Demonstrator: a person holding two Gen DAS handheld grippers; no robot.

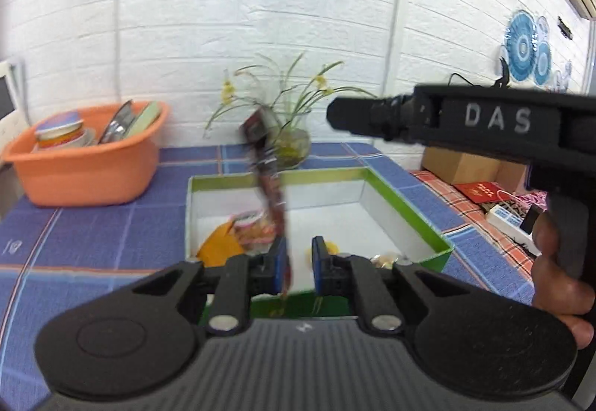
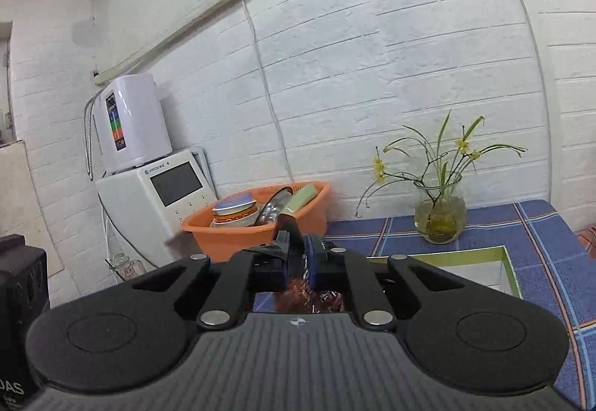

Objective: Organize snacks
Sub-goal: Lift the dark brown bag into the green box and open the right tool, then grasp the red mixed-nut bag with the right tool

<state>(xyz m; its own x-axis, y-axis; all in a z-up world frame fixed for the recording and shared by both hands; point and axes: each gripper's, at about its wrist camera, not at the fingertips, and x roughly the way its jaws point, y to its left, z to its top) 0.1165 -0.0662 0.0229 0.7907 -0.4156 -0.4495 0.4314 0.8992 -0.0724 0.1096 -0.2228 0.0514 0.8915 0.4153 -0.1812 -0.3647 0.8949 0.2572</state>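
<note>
— Above the green box (image 1: pixel 409 210), was the long snack packet (image 1: pixel 273 202) released by the left gripper (image 1: pixel 298 262)?
— Its fingers were parted; the blurred packet was beside one pad.
— And the right gripper (image 2: pixel 298 258)?
— It was clamped on a brown wrapper (image 2: pixel 298 284); a low release would be wiser.

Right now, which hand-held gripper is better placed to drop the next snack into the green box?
Left, probably. The left hand-held gripper hangs over the green box, open, with a blurred snack packet by one finger. The right hand-held gripper pinches a wrapper beside it.
</note>
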